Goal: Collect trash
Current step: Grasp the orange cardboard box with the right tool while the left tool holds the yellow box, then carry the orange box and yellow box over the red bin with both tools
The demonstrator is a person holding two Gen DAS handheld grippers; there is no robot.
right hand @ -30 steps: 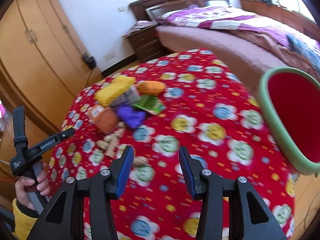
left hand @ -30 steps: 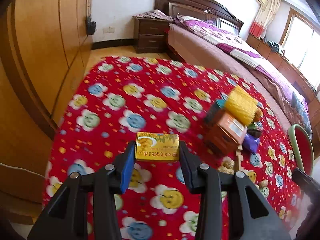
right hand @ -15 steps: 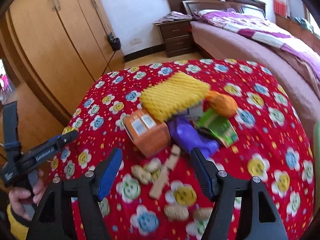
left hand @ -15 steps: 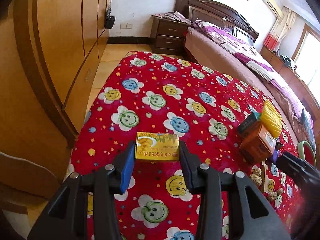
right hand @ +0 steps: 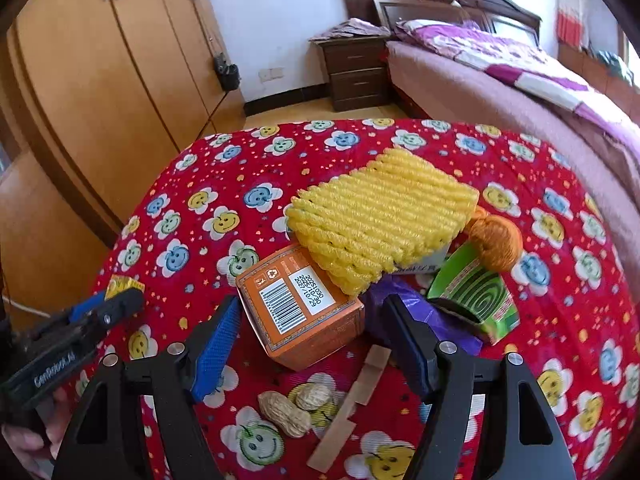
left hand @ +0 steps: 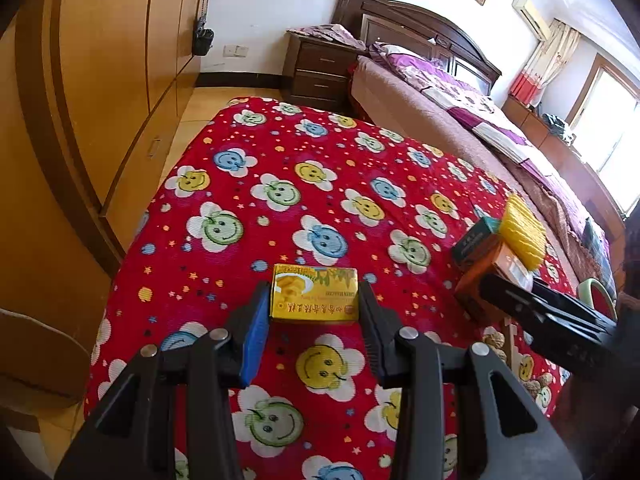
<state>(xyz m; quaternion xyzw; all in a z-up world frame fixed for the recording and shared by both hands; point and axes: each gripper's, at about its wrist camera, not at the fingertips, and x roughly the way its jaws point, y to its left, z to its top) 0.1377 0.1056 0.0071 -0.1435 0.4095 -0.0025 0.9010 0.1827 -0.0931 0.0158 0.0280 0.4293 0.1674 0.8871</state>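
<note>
Closing around the orange box [right hand: 300, 312] at frame centre, the right gripper [right hand: 310, 332] risked toppling the yellow net [right hand: 380, 220] resting on it, while the left gripper [left hand: 314, 312] pinched a yellow box [left hand: 314, 298].

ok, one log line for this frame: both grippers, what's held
left gripper: shut on yellow box | right gripper: closing, pads astride orange carton, no contact

Left tool [left hand: 314, 308] grips yellow box [left hand: 314, 294] above red cloth [left hand: 280, 184].
</note>
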